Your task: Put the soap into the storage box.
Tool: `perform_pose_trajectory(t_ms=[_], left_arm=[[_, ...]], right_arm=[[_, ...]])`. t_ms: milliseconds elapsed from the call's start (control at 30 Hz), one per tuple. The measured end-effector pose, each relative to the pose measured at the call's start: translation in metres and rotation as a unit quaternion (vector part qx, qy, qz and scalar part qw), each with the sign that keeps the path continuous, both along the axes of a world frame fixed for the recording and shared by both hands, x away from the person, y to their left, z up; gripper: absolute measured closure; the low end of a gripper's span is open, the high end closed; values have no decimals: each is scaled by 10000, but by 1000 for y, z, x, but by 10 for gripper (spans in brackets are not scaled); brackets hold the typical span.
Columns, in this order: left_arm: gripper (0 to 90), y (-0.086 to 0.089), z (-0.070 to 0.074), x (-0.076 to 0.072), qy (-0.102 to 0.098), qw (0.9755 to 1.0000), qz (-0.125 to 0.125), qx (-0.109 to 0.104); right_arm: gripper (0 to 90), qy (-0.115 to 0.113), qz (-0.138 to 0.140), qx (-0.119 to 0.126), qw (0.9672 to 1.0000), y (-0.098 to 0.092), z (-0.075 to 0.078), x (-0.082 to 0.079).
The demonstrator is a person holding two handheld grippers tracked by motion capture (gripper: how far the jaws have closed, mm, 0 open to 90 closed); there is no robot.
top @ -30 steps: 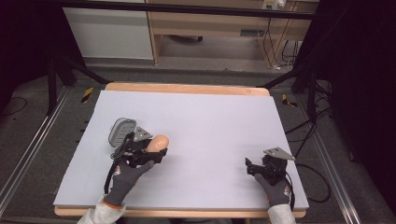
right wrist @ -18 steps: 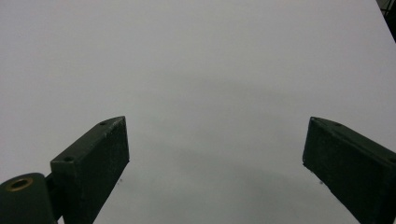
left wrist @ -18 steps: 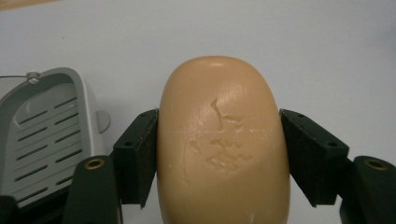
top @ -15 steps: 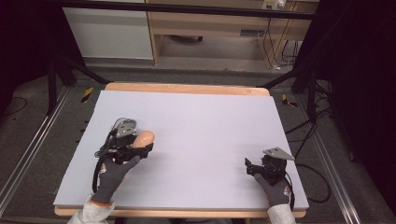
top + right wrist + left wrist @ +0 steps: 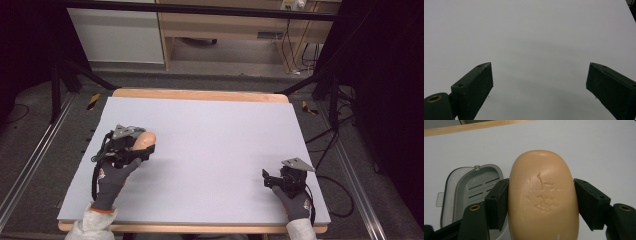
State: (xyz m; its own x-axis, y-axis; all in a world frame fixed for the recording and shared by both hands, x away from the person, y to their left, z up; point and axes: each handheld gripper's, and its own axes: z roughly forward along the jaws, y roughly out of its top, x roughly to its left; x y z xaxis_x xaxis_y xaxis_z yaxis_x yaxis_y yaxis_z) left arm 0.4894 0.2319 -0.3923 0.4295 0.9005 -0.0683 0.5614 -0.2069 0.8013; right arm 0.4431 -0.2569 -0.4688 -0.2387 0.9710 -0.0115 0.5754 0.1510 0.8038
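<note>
left gripper (image 5: 541, 202): fingers pinching the tan soap bar (image 5: 542, 195) – grey soap dish (image 5: 466, 187) right behind it
right gripper (image 5: 539, 90): fingers spread, bare counter (image 5: 220, 130) ahead

A lab or test workshop rather than a home: beyond the left gripper (image 5: 142, 150) and the right gripper (image 5: 267, 178) a pale sheet (image 5: 210, 135) covers a wooden-edged table (image 5: 200, 94), ringed by black curtains (image 5: 385, 75), metal floor rails (image 5: 30, 160), trailing cables (image 5: 330, 135) and a plain wooden bench (image 5: 225, 25).

Even soft overhead light, dark surroundings, mildly grainy, slightly soft focus.
</note>
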Motion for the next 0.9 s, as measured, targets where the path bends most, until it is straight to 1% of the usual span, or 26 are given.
perform_pose_trajectory(t_ms=[33, 67, 133, 333, 433, 467, 567, 867, 900], left_arm=[[317, 3, 0, 4, 24, 10000, 30, 56], [317, 3, 0, 4, 24, 10000, 30, 56], [318, 6, -3, 9, 29, 9999, 95, 36], [318, 14, -9, 18, 117, 9997, 220, 83], [318, 16, -10, 21, 124, 9995, 260, 88], [318, 16, -11, 22, 109, 9995, 289, 60], [318, 19, -14, 28, 180, 9992, 333, 123], [318, 24, -20, 35, 220, 9986, 448, 180], [318, 25, -22, 36, 260, 9984, 468, 206]], right_arm=[[74, 6, -13, 7, 10000, 0, 0, 0], [74, 6, -13, 7, 10000, 0, 0, 0], [74, 11, -4, 14, 10000, 1, 0, 0], [73, 28, -13, 27, 10000, 1, 0, 0], [73, 19, -3, 18, 10000, 1, 0, 1], [73, 21, 5, 11, 10000, 1, 0, 1], [73, 18, 22, -19, 10000, 2, -1, 1], [73, 34, 30, -29, 10000, 3, -1, 2], [73, 35, 23, -20, 10000, 3, -1, 2]])
